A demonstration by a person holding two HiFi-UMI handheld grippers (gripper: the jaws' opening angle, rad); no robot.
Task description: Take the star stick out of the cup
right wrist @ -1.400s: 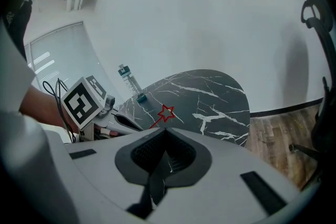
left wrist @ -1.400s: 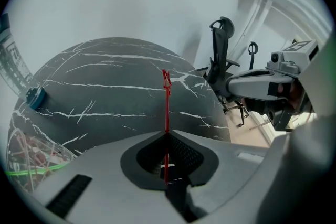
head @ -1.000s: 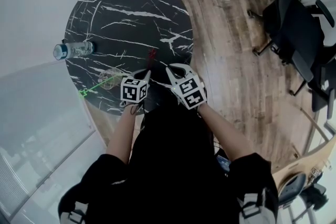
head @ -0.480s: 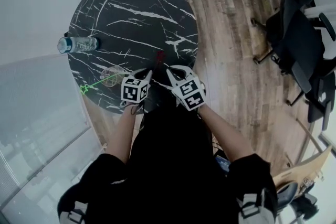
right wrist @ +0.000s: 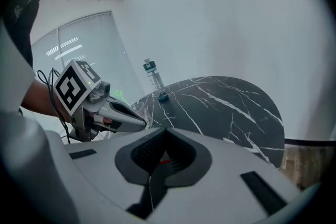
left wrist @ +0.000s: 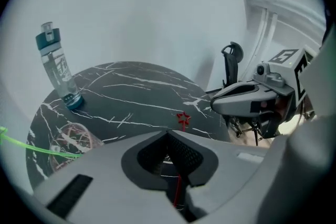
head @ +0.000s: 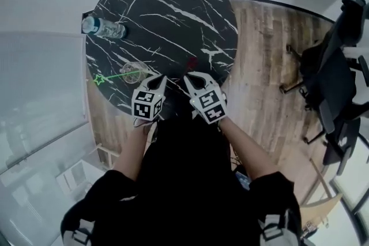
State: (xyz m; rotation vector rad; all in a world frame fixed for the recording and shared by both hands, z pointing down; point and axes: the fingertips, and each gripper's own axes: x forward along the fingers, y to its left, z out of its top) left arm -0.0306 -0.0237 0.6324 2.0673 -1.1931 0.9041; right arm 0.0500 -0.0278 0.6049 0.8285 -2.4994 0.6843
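A clear cup (head: 134, 72) stands near the left front edge of the round black marble table (head: 167, 14). A green star stick (head: 109, 77) leans out of it to the left; the left gripper view shows the cup (left wrist: 71, 139) and the stick (left wrist: 31, 147) low on the left. A red star stick (head: 192, 62) lies flat on the table ahead of the grippers and shows as a red star (left wrist: 183, 119). My left gripper (head: 162, 79) and right gripper (head: 189, 75) hover side by side over the near edge, to the right of the cup. Both are shut with nothing in them.
A clear water bottle with a teal cap (head: 104, 27) stands at the table's left rim. A black office chair (head: 337, 78) is on the wooden floor to the right. A white wall lies beyond the table and a glass partition on the left.
The head view has swung, so the table and bottle now sit further right and higher in the picture. Both grippers keep their pose at the near edge. The cup and sticks have not moved.
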